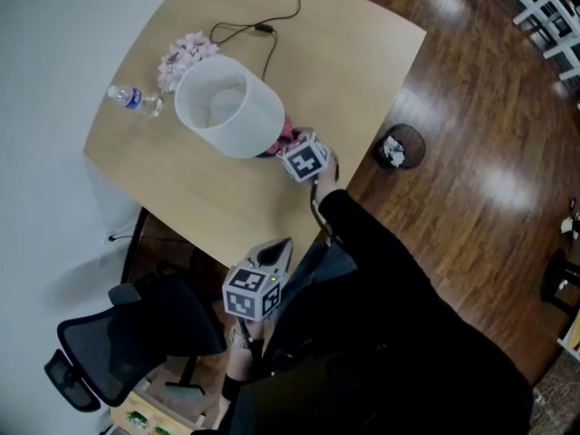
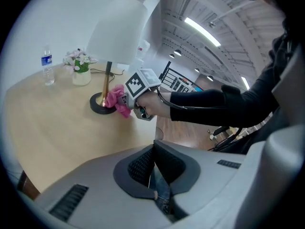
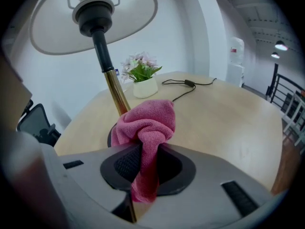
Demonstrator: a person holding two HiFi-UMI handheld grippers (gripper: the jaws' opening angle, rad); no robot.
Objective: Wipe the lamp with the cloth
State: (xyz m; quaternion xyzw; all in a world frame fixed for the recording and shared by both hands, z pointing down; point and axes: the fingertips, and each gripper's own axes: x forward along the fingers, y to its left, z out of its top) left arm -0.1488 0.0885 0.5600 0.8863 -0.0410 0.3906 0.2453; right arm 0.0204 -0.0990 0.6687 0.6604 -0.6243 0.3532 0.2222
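Note:
A lamp with a white shade, a brass stem and a black base stands on the wooden table. My right gripper is shut on a pink cloth, and the bunched cloth sits against the base at the foot of the stem. In the head view the cloth peeks out from under the shade, beside that gripper's marker cube. My left gripper is shut and holds nothing. It hangs off the table's near edge, apart from the lamp.
A water bottle and a small pot of flowers stand at the table's far left. A black cable lies behind the lamp. An office chair is below the near edge, and a bin is on the floor.

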